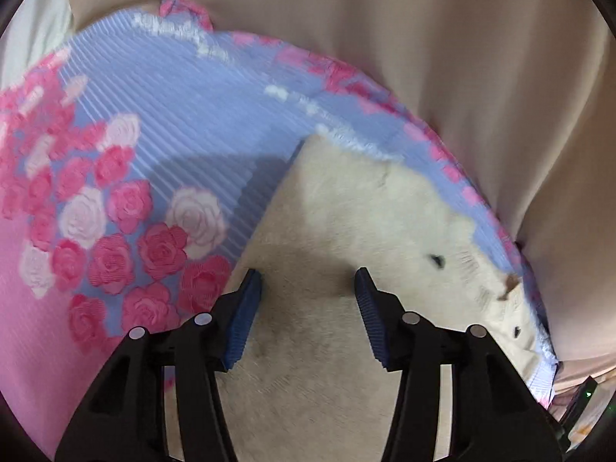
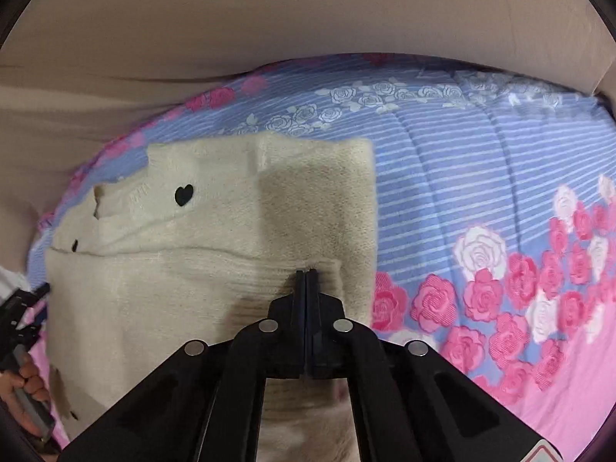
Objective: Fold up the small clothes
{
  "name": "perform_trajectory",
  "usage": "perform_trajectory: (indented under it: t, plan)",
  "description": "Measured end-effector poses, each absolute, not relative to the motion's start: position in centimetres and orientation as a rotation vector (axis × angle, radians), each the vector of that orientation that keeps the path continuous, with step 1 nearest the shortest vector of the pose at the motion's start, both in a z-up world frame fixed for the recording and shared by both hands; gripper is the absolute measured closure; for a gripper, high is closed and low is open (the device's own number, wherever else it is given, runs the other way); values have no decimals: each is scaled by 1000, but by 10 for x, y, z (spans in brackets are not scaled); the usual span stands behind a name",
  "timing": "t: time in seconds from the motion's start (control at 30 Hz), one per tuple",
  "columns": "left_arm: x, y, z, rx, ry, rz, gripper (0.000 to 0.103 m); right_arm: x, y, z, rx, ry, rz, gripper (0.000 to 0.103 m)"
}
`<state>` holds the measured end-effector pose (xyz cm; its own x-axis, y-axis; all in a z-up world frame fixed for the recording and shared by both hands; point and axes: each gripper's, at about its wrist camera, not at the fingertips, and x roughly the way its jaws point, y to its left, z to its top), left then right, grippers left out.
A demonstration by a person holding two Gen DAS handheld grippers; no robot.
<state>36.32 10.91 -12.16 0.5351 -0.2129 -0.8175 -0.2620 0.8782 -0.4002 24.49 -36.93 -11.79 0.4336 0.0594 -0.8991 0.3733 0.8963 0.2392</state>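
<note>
The cream sweater point(image 2: 215, 254) lies flat on the rose-print quilt point(image 2: 481, 177), and I have its ribbed hem pinched just ahead of my right gripper point(image 2: 307, 271), fingers clamped together on it. My left gripper point(image 1: 308, 281) hangs over the knit, fingers apart, holding nothing.

A big bed blanket point(image 2: 481, 177) covers the bed (blue with thin white stripes, pink and white roses, pink near the edge). Behind it hangs a plain tan cloth point(image 2: 269, 19) with soft folds.
</note>
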Motion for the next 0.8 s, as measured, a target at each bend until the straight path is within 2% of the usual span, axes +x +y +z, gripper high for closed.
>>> perform_trajectory:
  t: [0.1,0.13,0.2,0.23,0.27,0.3,0.47,0.5,0.63,0.8]
  plan:
    - [358,106,-121,-461,1012,12,54,246,-372,-114,450,1124,-185,103]
    - [354,108,-120,-476,1016,10,54,244,-373,-110,465,1124,-169,99]
    - [332,121,-109,-564,993,-15,50,224,-382,-95,499,1087,-167,81]
    - [318,129,-104,-598,973,-26,47,212,-381,-87,507,1059,-154,64]
    - [300,138,-102,-611,963,-18,39,195,-379,-81,495,1037,-144,52]
    - [282,147,-103,-607,964,-5,35,179,-377,-77,471,1034,-145,49]
    - [169,199,-134,-623,1086,68,35,68,-372,-97,436,1175,-130,47]
    - [147,206,-140,-644,1104,70,38,38,-373,-105,479,1210,-135,47]
    - [71,210,-143,-601,1143,44,34,-45,-362,-125,641,1310,-144,46]
    - [26,207,-146,-595,1185,47,32,-82,-332,-126,648,1335,-80,46]
